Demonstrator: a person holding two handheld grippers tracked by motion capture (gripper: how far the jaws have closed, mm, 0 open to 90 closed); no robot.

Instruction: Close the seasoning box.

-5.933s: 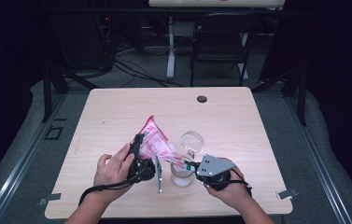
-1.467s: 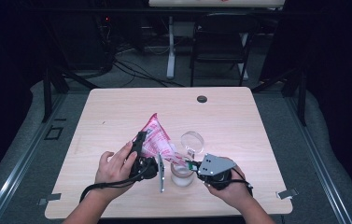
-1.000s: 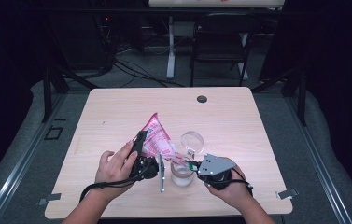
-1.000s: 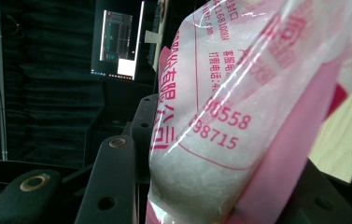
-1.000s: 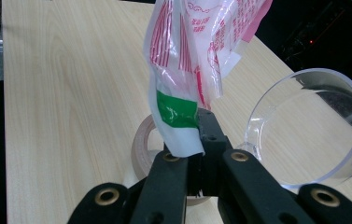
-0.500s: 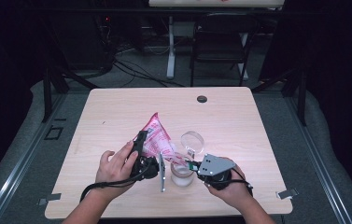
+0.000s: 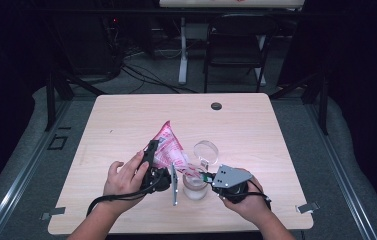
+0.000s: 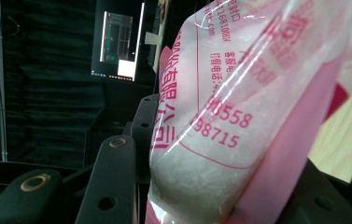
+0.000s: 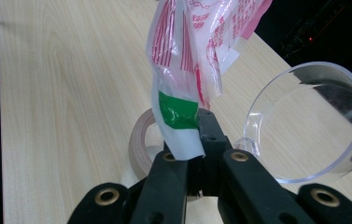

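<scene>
Pink-and-white printed plastic, a bag (image 7: 168, 149) of coarse white granules, is hanging tilted between the two tongs, with its fat upper end toward the left one and its narrow lower corner toward the right one. The left gripper (image 7: 151, 165) is grasping the bag's upper part: in the left gripper view the filled pouch (image 8: 239, 121) is sitting squeezed between the black jaws. The right gripper (image 9: 197, 154) is clenching the bag's lower corner, a white flap with a green patch (image 9: 179, 112), its jaws standing nearly closed on that thin edge.

Directly beneath the right tongs' tips a small clear jar (image 7: 195, 186) is standing on the pale wooden table (image 7: 256, 125), and its brownish rim (image 9: 138, 147) is peeking out just beyond the jaws in the right gripper view. Its clear hinged lid (image 9: 311, 121) is standing open, just to the far side of those jaws. A slim grey stick-like tool (image 7: 174, 184) is lying on the table between the two tongs; what it is cannot be told.

Judging by this, the bag is raised and its corner is being aimed at the jar mouth, so positioning looks done. Whether the corner is opened or any grains are falling cannot be told; the jar looks whitish inside, though that is unclear. Pouring, setting the bag down and shutting the lid seem left.
</scene>
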